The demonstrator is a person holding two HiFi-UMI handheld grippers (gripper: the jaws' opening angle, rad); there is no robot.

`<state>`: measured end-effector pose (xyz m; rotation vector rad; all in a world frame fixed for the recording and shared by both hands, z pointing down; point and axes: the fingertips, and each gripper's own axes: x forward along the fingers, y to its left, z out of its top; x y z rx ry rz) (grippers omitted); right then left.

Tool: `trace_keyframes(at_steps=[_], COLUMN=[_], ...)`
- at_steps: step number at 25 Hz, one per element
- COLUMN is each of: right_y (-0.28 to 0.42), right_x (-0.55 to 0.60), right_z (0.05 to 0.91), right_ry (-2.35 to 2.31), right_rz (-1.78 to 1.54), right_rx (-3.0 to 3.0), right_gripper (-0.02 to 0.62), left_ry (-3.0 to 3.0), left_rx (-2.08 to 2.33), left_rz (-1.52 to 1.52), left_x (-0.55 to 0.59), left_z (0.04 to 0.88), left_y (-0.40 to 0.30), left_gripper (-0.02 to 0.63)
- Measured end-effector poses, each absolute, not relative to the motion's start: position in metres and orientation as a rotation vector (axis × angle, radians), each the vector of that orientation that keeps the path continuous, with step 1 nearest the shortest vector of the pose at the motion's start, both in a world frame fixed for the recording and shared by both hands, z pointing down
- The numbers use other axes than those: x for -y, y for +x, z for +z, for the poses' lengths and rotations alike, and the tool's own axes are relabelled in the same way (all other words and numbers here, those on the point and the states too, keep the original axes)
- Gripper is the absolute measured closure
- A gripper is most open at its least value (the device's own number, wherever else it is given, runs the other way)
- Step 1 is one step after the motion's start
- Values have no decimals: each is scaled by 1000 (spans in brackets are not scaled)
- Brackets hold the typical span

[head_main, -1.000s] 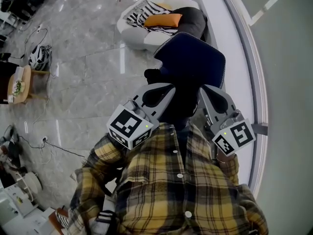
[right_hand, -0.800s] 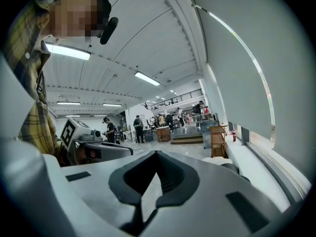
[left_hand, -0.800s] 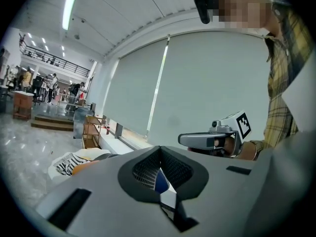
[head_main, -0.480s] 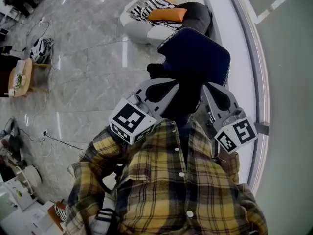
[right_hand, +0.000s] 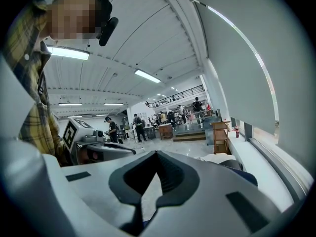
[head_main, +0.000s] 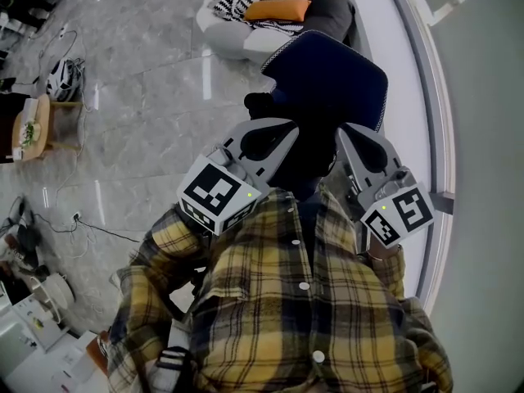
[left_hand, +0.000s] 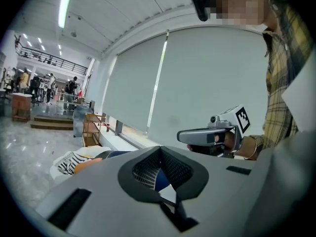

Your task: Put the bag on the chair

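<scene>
Marble floor (head_main: 147,121) fills the head view. The blue chair (head_main: 327,76) stands just ahead of the left gripper (head_main: 282,129) and right gripper (head_main: 348,131), with a black mass (head_main: 303,160) between them, perhaps the bag. Left gripper view: jaws together, nothing held. Right gripper view: the same.

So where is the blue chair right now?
Head view, upper centre: the blue chair stands just beyond the left claw and right claw, with a white sofa behind it.
</scene>
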<state>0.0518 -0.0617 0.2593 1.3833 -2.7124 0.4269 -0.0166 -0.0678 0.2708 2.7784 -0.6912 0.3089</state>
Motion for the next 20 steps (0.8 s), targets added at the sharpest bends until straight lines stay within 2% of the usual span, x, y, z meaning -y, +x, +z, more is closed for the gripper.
trace_keyframes(at_steps=[20], right_y=[55], right_x=[64], right_z=[269], right_ry=[1358], right_rz=[439], right_rx=[2709], right_gripper=[578], left_ry=[2800], left_rx=[712], left_rz=[310], left_x=[73], left_z=[274], left_y=[-11], left_gripper=[588])
